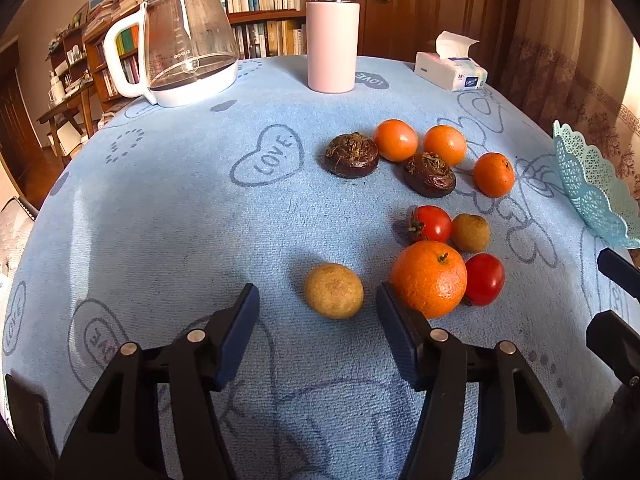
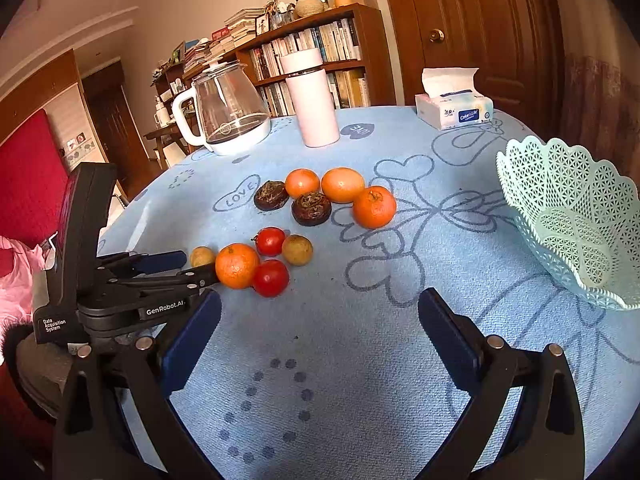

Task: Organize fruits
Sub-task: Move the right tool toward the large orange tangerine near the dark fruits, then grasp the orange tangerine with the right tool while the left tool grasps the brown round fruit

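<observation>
fruit sorting: nothing in the basket yet

all the fruit lies loose on the table point(image 2: 360, 360), clustered toward its left side; the mesh basket point(image 2: 576, 224) at the right edge shows empty, so the whole task is judged left to do. the left gripper point(image 1: 318, 300) tilts down over the near-left part of the table, its fingers part-way apart around a small tan fruit point(image 1: 334, 290), pads not touching it. an orange point(image 1: 429, 278) sits just beside the right finger. the right gripper point(image 2: 320, 308) hovers wide apart, holding nothing.
</observation>
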A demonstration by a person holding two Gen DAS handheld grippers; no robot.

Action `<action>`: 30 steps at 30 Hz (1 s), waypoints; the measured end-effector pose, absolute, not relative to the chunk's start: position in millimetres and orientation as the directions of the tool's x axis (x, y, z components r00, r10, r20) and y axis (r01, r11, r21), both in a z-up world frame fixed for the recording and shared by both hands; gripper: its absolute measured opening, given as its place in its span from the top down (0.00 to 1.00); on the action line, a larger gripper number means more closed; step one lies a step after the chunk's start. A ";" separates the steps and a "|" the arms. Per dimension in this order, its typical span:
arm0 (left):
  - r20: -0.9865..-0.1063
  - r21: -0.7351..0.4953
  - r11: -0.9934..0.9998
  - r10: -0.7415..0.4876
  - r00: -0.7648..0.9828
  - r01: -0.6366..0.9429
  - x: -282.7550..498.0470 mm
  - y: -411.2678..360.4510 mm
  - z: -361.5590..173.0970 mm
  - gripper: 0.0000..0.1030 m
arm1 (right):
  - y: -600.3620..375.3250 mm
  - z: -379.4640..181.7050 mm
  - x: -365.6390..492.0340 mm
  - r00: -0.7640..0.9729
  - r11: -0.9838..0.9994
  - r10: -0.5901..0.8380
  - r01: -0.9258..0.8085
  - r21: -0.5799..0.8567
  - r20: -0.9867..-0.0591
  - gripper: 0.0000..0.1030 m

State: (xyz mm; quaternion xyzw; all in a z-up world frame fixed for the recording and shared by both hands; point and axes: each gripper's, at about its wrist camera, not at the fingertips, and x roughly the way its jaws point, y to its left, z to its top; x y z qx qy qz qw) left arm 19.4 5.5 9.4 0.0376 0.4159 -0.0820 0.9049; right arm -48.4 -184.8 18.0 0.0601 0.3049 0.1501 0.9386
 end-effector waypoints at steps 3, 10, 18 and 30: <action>-0.756 0.002 0.980 -0.128 0.642 0.198 18.7 2.7 9.6 0.56 | -184.4 17.1 -48.4 0.765 0.946 0.324 -0.247 0.210 -0.557 0.04; -0.723 -0.024 0.979 -0.158 0.673 0.204 11.8 4.9 15.5 0.72 | -185.4 12.1 -42.0 0.727 0.936 0.352 -0.261 0.237 -0.590 0.25; -0.641 0.004 0.986 -0.128 0.757 0.170 -0.6 6.4 31.5 0.72 | -180.8 8.0 -21.0 0.654 0.938 0.347 -0.254 0.237 -0.672 0.46; -0.635 -0.015 0.992 -0.105 0.765 0.124 3.2 15.0 33.1 0.72 | -190.2 16.6 63.7 0.675 0.977 0.212 -0.138 0.162 -0.707 0.46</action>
